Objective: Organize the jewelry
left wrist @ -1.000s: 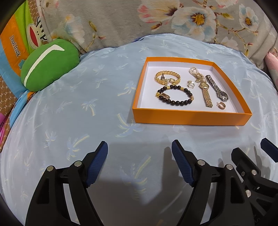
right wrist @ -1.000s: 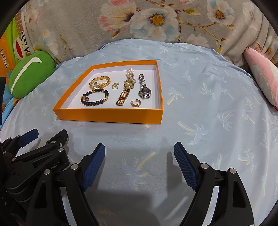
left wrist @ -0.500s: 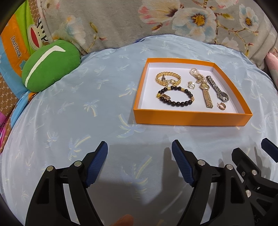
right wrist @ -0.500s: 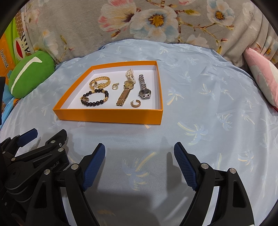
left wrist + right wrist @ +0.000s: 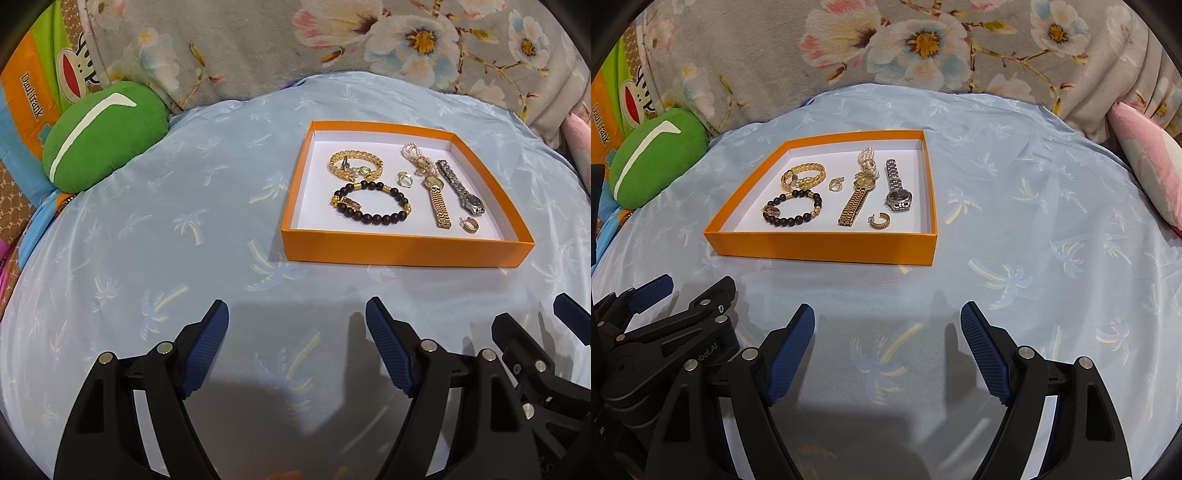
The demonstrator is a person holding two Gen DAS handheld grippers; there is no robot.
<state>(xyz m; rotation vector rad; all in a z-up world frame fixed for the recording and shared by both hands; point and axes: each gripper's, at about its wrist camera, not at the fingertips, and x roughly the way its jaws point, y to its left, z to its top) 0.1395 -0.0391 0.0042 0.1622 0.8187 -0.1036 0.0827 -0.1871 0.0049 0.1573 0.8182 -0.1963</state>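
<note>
An orange tray (image 5: 402, 252) (image 5: 820, 248) lies on the light blue cloth and holds jewelry: a gold chain bracelet (image 5: 356, 164) (image 5: 803, 175), a black bead bracelet (image 5: 369, 208) (image 5: 792, 210), a gold watch (image 5: 437, 201) (image 5: 857, 199), a silver watch (image 5: 460, 186) (image 5: 897, 186), pearls (image 5: 415, 155) (image 5: 868, 160), a small ring (image 5: 404, 179) (image 5: 835, 183) and a gold hoop (image 5: 469, 225) (image 5: 879, 221). My left gripper (image 5: 295, 332) and right gripper (image 5: 886, 332) are open and empty, side by side, short of the tray's near wall.
A green cushion (image 5: 103, 136) (image 5: 653, 162) lies at the left edge. A pink pillow (image 5: 1152, 170) lies at the right. A floral blanket (image 5: 332, 48) runs along the back. The cloth (image 5: 1034, 258) slopes away at its edges.
The left wrist view has shifted slightly, so the tray sits a little lower in it. Both grippers stay open. The jewelry has not moved.
</note>
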